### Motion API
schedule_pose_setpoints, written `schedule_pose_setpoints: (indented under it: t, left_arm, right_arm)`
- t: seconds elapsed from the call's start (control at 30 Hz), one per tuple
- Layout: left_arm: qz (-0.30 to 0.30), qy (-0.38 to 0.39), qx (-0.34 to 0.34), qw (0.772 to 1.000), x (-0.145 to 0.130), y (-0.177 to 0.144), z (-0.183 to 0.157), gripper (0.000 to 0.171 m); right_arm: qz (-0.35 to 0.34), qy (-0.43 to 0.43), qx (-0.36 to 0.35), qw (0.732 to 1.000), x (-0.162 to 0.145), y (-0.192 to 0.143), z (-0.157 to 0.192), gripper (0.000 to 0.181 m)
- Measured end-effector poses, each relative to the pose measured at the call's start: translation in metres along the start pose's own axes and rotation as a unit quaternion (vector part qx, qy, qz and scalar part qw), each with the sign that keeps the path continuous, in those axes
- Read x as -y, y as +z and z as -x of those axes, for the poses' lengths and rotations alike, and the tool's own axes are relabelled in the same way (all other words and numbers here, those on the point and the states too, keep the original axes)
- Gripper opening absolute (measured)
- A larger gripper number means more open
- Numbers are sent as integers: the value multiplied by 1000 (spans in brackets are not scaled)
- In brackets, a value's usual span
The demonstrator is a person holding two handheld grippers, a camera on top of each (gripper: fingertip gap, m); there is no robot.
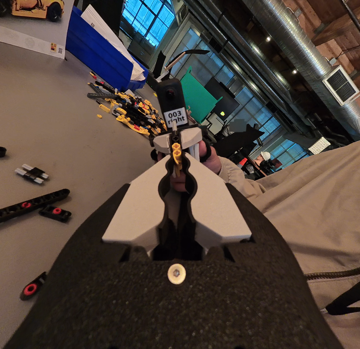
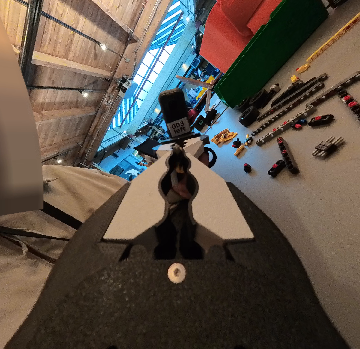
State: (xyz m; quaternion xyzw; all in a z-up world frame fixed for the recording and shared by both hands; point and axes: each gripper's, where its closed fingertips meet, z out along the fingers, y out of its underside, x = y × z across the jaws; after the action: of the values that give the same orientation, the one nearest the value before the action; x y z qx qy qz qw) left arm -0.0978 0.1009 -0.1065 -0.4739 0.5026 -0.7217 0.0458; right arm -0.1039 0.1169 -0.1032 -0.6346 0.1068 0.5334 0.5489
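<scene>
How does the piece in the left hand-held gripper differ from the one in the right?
Colour: the left hand-held gripper pinches a yellow connector, the right hand-held gripper a black connector. The yellow connector shows two cross-shaped holes, the black connector one. Only the black connector carries a grey axle. Both are small and pinched at the fingertips, end to end.

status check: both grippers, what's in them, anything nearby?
Left gripper shut on yellow plastic connector piece. Right gripper shut on small grey axle piece, tip to tip with left. Loose brick pile on grey table.
</scene>
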Motion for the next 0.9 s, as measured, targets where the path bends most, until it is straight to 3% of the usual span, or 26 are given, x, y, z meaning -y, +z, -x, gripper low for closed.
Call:
schedule_pose_setpoints:
  t: [0.17,0.2,0.23,0.27,0.3,0.4,0.53,0.67,0.8,0.9]
  left_arm:
    - [0,38,9,999,0,-1,-6,7]
    - [-25,31,1,999,8,-9,-7,7]
    - [-72,6,-8,997,22,-26,-4,7]
    - [-112,-24,-11,993,33,-44,2,6]
    - [-134,-41,-15,990,39,-54,6,6]
    - [-107,-22,-24,994,33,-39,-2,7]
    - [-56,-6,-50,997,21,-18,-13,7]
    - [-29,0,-45,999,11,-12,-14,7]
    - [-17,20,-31,999,7,-9,-13,7]
    - [1,55,-12,998,1,-6,-13,7]
  right_arm:
    - [26,-22,13,999,1,-5,6,6]
    - [-41,-7,27,999,23,-20,8,6]
    - [-125,22,38,991,54,-56,5,6]
    - [-171,25,17,985,74,-96,-4,6]
    - [-171,-18,-40,984,82,-123,-8,6]
    - [-46,-144,-174,973,68,-132,-10,7]
    - [57,-166,-338,925,42,-138,-73,7]
    - [112,-133,-306,936,16,-115,-81,7]
    - [220,-138,-236,936,-28,-87,-71,10]
    - [281,-130,-237,921,-52,-82,-77,20]
